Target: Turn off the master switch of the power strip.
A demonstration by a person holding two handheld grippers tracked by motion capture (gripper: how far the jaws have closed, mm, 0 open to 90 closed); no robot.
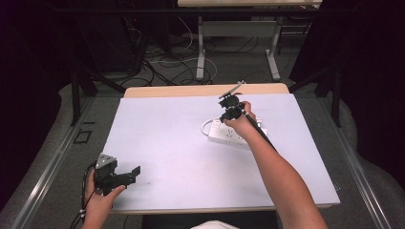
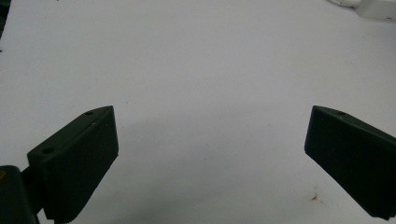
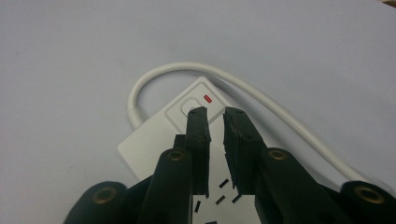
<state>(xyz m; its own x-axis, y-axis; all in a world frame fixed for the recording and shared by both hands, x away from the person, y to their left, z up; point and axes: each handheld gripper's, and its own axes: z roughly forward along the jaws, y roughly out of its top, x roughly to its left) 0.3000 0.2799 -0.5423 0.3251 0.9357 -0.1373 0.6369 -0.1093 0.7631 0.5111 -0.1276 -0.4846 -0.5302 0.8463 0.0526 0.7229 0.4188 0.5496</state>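
White power strip [image 3: 154,140] partly hidden by right gripper [image 3: 215,114], jaws nearly clenched, grasping nothing; left gripper [image 2: 210,135] jaws released

One power strip [image 1: 229,136], one table [image 1: 157,143], two tongs.

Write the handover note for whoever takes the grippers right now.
Left gripper: open, nothing between the jaws, parked over the near left corner of the white table.
Right gripper: jaws nearly together with a slim gap, nothing between them, tips poised at the round switch on the end of the white power strip; contact cannot be told.
Strip lies right of centre, its white cord looping round that end.
Done: approach to the switch.
Left: likely the press itself, then withdraw.
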